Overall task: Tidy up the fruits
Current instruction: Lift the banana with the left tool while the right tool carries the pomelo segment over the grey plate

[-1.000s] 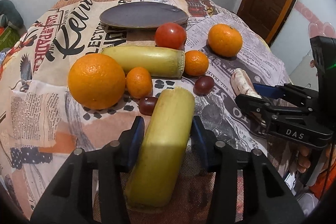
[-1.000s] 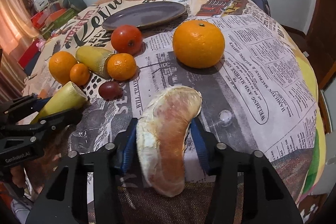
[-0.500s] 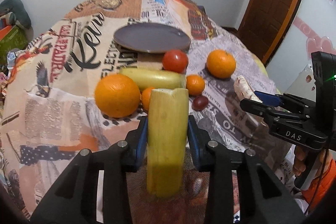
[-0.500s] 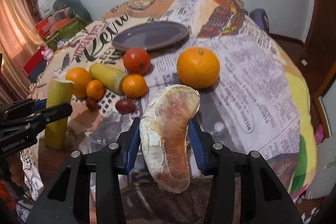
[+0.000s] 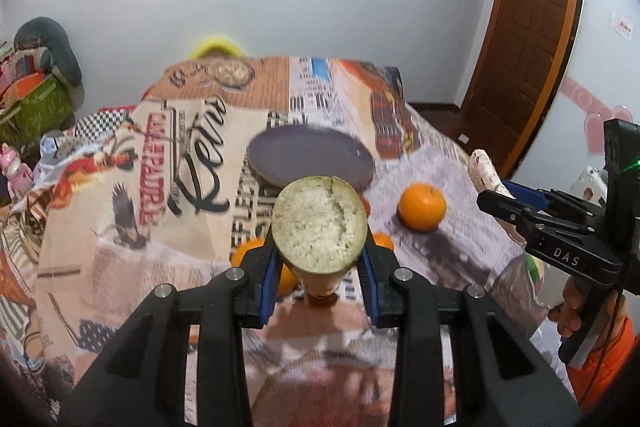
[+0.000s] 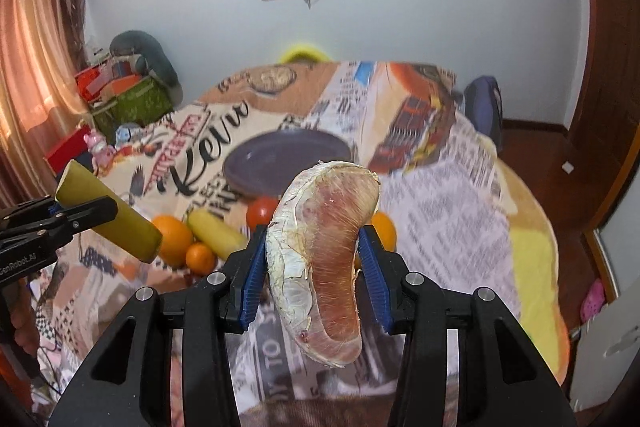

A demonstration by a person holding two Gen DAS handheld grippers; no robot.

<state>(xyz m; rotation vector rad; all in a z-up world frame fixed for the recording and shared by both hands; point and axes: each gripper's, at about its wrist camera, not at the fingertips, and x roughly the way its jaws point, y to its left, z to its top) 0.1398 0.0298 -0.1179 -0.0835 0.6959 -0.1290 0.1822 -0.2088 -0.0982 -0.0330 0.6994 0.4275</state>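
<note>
Left gripper [image 5: 320, 269]: I am clamping the yellow cane piece [image 5: 319, 223], raised above the table.
Right gripper [image 6: 314, 273]: I am pinching the pomelo segment [image 6: 324, 255] between blue pads [image 6: 252, 277], also aloft.
Plate [image 6: 286, 159]: lying at twelve o'clock, bare.
Loose fruit: oranges [image 5: 422, 207] and a tomato [image 6: 262, 213] are waiting below.
Risk: I judge the soft segment may tear or slip; the cane may pivot.
</note>
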